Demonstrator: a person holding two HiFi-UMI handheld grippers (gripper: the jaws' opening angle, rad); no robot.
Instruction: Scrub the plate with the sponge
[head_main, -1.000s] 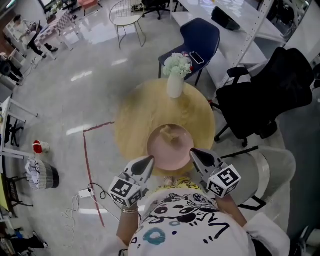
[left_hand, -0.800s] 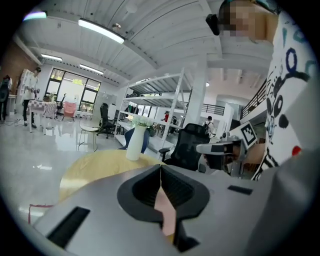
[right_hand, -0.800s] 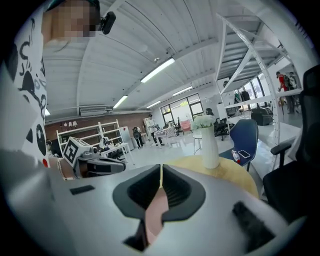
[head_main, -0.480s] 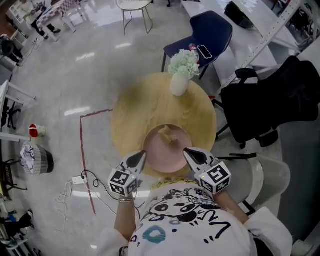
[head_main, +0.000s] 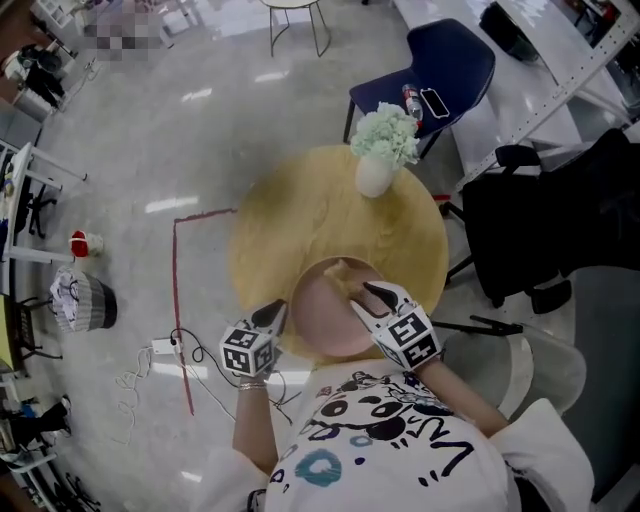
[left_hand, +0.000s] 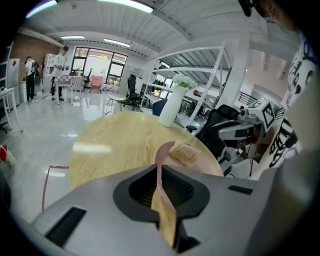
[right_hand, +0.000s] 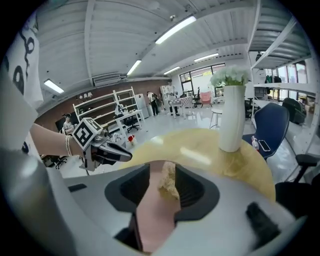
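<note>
A pink plate (head_main: 322, 318) lies at the near edge of a round wooden table (head_main: 290, 225). A tan sponge (head_main: 346, 272) rests on the plate's far part. My left gripper (head_main: 274, 314) is at the plate's left rim; in the left gripper view that thin rim (left_hand: 159, 161) runs through the narrow gap of its closed jaws (left_hand: 159, 175). My right gripper (head_main: 368, 293) reaches over the plate. Its jaws are opening, and the sponge (right_hand: 169, 184) sits loose between them above the plate (right_hand: 154, 216).
A white vase (head_main: 375, 176) with pale flowers stands at the table's far side. A blue chair (head_main: 445, 58) and a black office chair (head_main: 560, 205) stand beyond and right of the table. Red tape (head_main: 177, 290) and a cable (head_main: 165, 348) lie on the floor at left.
My right gripper has moved forward over the plate to the sponge and its jaws have parted. The left gripper has stayed at the plate's left rim.
</note>
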